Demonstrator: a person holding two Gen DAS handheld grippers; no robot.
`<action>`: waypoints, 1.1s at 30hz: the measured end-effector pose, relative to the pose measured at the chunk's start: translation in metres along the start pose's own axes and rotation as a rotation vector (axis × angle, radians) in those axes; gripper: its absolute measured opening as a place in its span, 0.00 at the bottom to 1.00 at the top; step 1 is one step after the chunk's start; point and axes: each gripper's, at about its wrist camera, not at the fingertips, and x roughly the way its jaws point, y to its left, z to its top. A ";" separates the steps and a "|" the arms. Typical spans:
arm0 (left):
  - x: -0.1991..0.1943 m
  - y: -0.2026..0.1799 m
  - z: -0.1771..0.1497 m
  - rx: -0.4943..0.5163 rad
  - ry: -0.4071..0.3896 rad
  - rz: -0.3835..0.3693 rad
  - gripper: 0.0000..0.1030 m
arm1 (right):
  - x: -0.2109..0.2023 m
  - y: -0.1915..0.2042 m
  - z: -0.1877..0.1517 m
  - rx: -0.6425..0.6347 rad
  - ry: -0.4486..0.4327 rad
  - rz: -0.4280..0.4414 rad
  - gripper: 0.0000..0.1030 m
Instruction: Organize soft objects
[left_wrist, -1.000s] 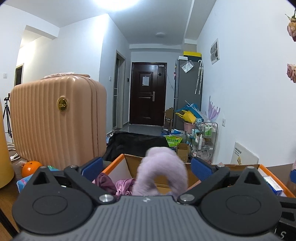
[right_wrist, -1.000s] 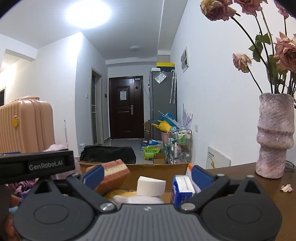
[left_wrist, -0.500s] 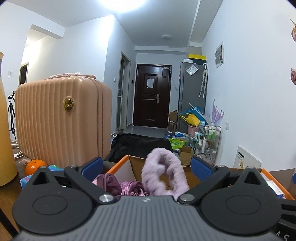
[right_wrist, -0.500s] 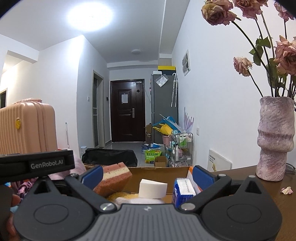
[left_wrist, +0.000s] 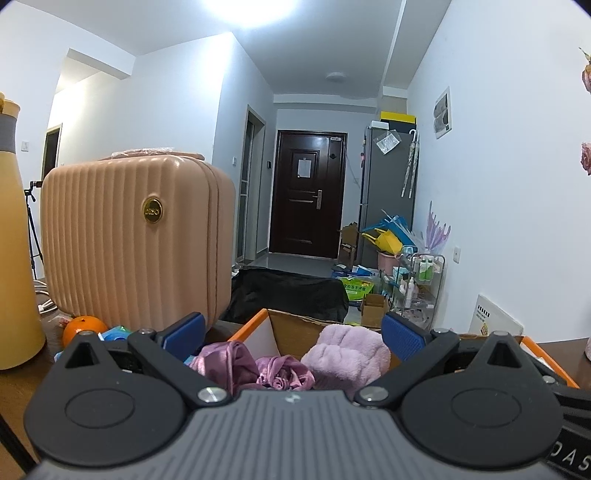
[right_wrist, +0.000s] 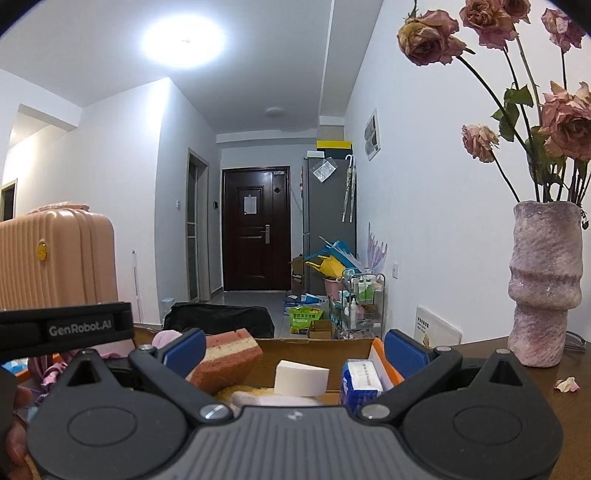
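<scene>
A cardboard box with an orange rim (left_wrist: 251, 325) sits just ahead of both grippers. In the left wrist view a fluffy lilac piece (left_wrist: 347, 354) lies in the box beside crumpled purple satin cloth (left_wrist: 258, 369). My left gripper (left_wrist: 291, 334) hovers above them, open, with nothing between its fingers. In the right wrist view the same box (right_wrist: 314, 350) holds a pink-and-cream layered sponge (right_wrist: 225, 360), a white wedge sponge (right_wrist: 301, 376) and a blue tissue pack (right_wrist: 360, 380). My right gripper (right_wrist: 293, 345) is open above these and touches none of them.
A peach ribbed suitcase (left_wrist: 136, 240) stands at the left behind an orange (left_wrist: 83, 328). A tall yellow bottle (left_wrist: 14, 258) is at the far left. A lilac vase of dried roses (right_wrist: 543, 288) stands on the brown table at the right, with a fallen petal (right_wrist: 567, 384) near it.
The fluffy lilac piece stood arched between the left fingers; now it lies slumped lower in the box. The left gripper has drawn back a little. The right gripper has barely moved.
</scene>
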 end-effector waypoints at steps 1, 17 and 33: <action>-0.001 0.000 0.000 0.002 -0.002 0.000 1.00 | -0.001 0.000 0.000 0.002 0.000 -0.002 1.00; -0.022 0.007 0.000 0.013 -0.025 0.008 1.00 | -0.018 -0.005 -0.001 0.001 -0.014 -0.025 1.00; -0.063 0.027 -0.009 0.035 -0.008 0.013 1.00 | -0.065 -0.005 -0.006 -0.013 -0.030 -0.051 1.00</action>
